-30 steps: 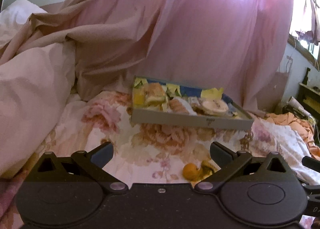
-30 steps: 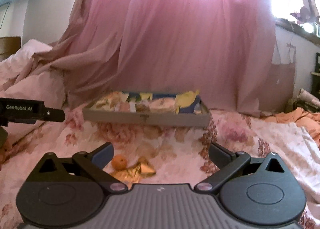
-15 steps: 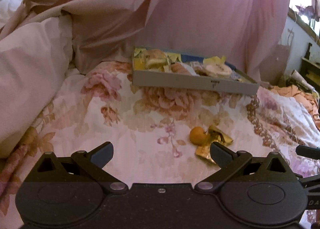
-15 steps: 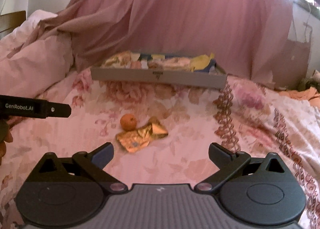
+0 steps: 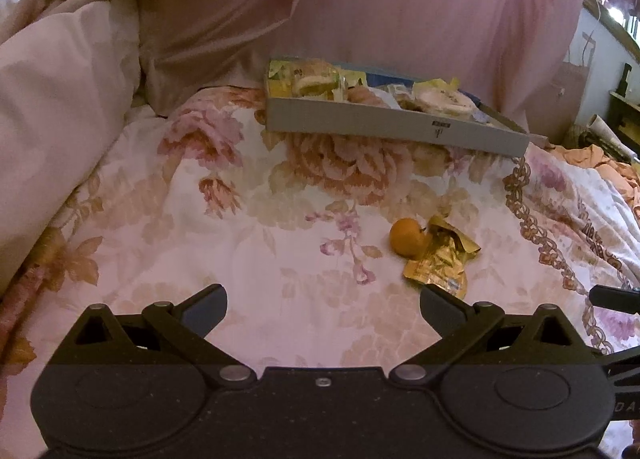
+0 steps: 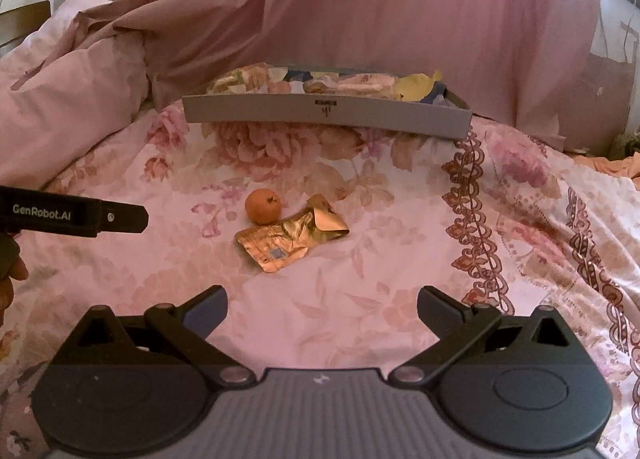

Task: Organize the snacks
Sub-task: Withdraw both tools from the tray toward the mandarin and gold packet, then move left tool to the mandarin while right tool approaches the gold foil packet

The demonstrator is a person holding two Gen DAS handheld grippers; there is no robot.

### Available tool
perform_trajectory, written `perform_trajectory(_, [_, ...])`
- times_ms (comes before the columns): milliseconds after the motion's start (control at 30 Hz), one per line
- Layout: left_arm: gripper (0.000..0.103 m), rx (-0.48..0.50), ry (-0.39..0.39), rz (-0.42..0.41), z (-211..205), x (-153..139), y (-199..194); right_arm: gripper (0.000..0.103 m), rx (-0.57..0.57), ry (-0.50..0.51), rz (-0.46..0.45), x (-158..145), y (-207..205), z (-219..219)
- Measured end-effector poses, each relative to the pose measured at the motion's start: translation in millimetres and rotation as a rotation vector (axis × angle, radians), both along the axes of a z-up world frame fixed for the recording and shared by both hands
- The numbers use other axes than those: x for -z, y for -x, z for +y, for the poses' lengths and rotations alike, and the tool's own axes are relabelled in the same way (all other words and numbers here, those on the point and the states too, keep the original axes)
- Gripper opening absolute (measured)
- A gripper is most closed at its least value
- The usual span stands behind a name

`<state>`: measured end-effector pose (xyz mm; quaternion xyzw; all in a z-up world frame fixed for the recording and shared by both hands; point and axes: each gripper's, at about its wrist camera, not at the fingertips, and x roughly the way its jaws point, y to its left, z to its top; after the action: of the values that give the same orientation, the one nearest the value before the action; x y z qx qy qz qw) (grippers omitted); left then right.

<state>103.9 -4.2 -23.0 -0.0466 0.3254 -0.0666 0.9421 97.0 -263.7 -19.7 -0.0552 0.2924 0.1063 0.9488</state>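
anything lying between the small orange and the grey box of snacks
No object; only bare floral bedspread separates the orange from the grey box. The right wrist view shows it best. The gold wrapper lies on the orange's near side.

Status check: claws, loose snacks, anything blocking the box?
Left claw open, empty; right claw open, empty. Orange and gold packet lie touching on the bedspread, short of the snack box. Nothing in the way.

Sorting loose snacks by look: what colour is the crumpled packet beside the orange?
Shiny gold packet, touching the orange; clearest in the right wrist view.
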Motion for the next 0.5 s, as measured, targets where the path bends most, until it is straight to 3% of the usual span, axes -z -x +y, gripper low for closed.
perform_trajectory(500, [0.102, 0.111, -0.042, 0.071, -24.4, 15.5, -41.9, 0.103, 0.027, 0.005, 0.036, 19.1, -19.5, -2.8])
